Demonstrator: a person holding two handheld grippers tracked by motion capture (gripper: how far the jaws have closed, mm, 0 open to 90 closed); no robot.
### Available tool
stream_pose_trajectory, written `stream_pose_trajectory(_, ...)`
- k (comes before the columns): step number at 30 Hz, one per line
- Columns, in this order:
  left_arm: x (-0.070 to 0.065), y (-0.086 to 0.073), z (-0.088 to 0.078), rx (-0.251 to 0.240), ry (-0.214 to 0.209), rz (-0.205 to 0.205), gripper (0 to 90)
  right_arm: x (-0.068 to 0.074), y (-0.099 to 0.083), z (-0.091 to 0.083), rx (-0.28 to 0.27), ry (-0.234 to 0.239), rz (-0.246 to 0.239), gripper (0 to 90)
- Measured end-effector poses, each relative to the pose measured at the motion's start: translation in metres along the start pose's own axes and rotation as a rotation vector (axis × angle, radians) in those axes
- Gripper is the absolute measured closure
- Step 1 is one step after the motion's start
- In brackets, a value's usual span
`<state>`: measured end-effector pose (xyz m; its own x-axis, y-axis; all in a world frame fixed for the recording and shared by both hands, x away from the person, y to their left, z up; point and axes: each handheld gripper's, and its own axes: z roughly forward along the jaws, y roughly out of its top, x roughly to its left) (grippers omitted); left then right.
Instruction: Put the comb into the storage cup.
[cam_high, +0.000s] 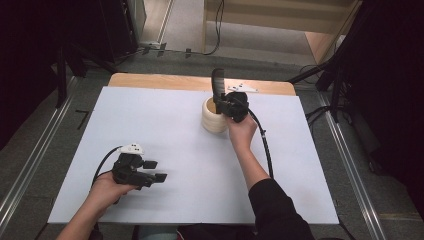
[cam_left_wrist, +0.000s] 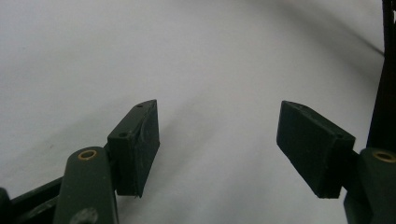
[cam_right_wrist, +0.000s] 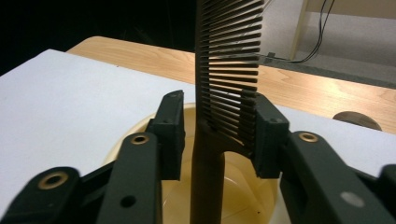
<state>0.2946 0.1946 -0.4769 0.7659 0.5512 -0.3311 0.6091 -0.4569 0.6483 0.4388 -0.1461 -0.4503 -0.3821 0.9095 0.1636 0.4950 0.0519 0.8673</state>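
Comb (cam_right_wrist: 229, 70) upright in cream cup (cam_high: 214, 117), upper centre of frame, near bench (cam_high: 165, 120) far edge. Right tool (cam_high: 223, 102) slack around it: left pad clear, right pad at teeth, contact unclear. Handle end hidden in cup. Left tool (cam_high: 152, 171) released, lower left, open bench around.

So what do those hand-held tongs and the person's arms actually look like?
Both tongs are black. The left tongs carry a white plate on top, and a black cable loops from their rear. The right tongs also bear a pale plate and trail a thick black cable. The jaws end in flat rectangular pads on arms with brass-coloured rivets. The right arm wears a dark sleeve.
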Motion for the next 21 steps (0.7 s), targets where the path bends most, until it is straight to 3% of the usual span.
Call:
stream_pose_trajectory(9, 0.000, 0.001, 0.000, -0.003, 0.000, -0.002, 30.6, -0.003, 0.002, -0.008, 0.010, 0.023, -0.004, 43.6)
stream_pose_trajectory(21, 0.001, 0.001, 0.001, -0.003, 0.001, -0.006, 30.6, -0.010, 0.001, -0.025, 0.040, 0.063, -0.010, 37.0)
